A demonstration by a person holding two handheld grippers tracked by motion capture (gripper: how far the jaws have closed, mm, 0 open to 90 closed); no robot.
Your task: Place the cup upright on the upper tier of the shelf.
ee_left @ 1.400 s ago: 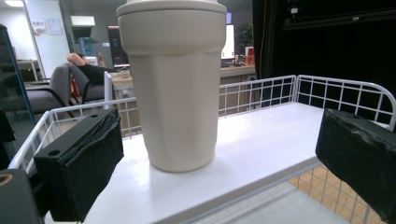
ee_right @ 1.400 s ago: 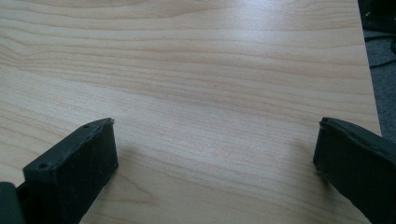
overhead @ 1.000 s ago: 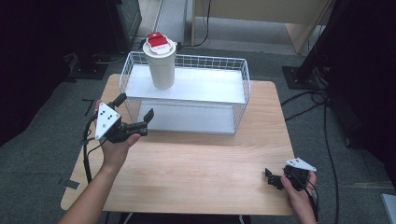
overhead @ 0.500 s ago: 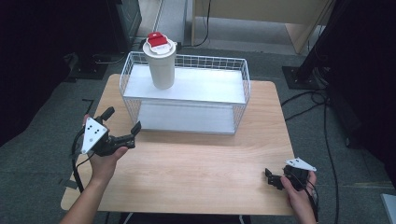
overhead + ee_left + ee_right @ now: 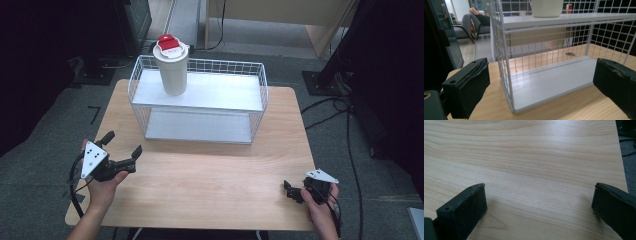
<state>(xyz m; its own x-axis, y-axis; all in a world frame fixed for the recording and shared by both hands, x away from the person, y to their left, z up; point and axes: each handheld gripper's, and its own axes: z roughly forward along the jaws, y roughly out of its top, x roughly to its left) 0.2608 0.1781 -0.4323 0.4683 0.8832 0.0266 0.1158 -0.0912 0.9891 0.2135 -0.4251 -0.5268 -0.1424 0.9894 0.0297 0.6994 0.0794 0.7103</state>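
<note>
Left gripper (image 5: 122, 150) hangs over the desk's (image 5: 210, 185) near-left corner, black jaws released wide and holding nothing, aimed at the rack's left end. White wire two-tier rack (image 5: 200, 107) sits at the far middle of the light wooden desk, open front toward the person, presumably for easy reach. Cream tumbler with red-and-white lid (image 5: 171, 67) stands upright on the top shelf's left end, long axis vertical, lid up, well apart from both grippers; it looks set down and let go. Right gripper (image 5: 294, 191) rests low at the near-right corner, jaws spread over bare wood, likely parked clear of the work
</note>
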